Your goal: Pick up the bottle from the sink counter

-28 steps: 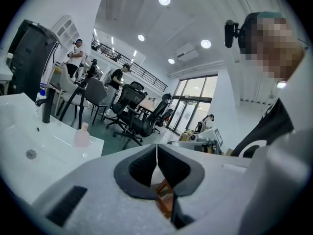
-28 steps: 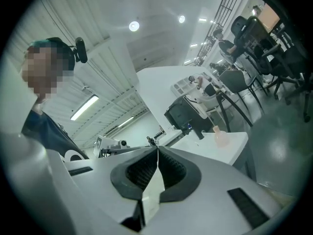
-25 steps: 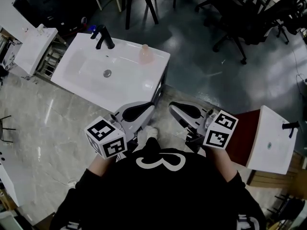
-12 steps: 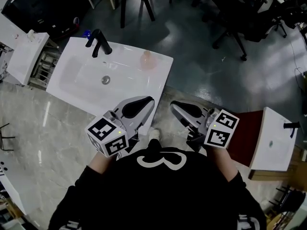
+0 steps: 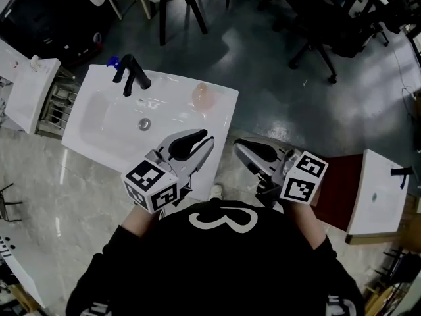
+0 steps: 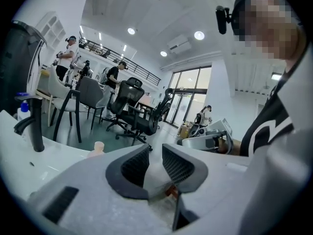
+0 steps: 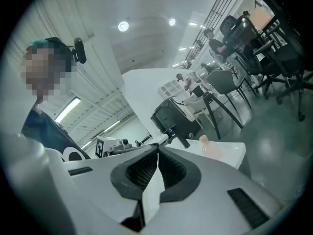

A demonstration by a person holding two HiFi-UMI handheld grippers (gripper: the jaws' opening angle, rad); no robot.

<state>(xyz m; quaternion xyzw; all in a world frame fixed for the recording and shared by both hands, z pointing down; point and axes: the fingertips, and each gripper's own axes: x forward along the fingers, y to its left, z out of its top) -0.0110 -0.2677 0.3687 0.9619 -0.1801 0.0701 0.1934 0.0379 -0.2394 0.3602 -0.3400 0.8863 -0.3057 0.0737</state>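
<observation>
Since a second ago the left gripper has come forward over the tabletop's near right corner. Its jaws are opening with nothing between them. The right gripper stays closed and empty beside it. The pink bottle stands upright near the tabletop's far right corner, right of the basin and the black faucet. Dark floor lies open beyond the tabletop's right edge, and chairs stand farther off.
</observation>
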